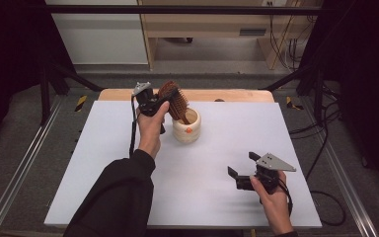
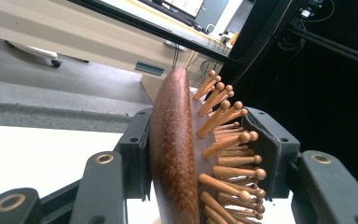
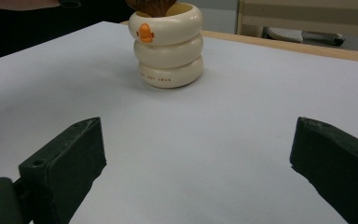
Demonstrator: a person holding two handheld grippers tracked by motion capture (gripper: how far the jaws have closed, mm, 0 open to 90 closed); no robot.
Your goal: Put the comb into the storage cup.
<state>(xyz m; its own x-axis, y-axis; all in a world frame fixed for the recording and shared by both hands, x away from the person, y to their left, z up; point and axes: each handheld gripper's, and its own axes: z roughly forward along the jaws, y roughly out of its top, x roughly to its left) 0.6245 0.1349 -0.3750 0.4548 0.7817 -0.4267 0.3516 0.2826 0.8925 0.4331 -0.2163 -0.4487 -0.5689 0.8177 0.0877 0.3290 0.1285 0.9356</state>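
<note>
Near the table's front edge, the right hand-held gripper [image 1: 241,169] is kept wide open and empty. The wooden hairbrush [image 1: 174,101] is clamped by the left hand-held gripper [image 1: 154,104], handle inside the cream cup [image 1: 186,129] toward the back edge. Next, letting go is probably needed.

The hairbrush [image 2: 172,154] looks like polished wood, its reddish-brown back smooth and a bit glossy with fine speckled grain, and its pins are lighter matt wood with rounded tips. The cup [image 3: 170,46] seems to be glazed ceramic or shiny plastic, can't tell which: cream, smooth, stacked in 3 rings, with a small glossy orange blob near the rim. The left gripper [image 2: 205,154] has matt black plastic jaws with brass-looking rivets, and the pads look rubbery. The tabletop [image 1: 128,197] is a matt white sheet, with bare pale wood along its far edge.
</note>
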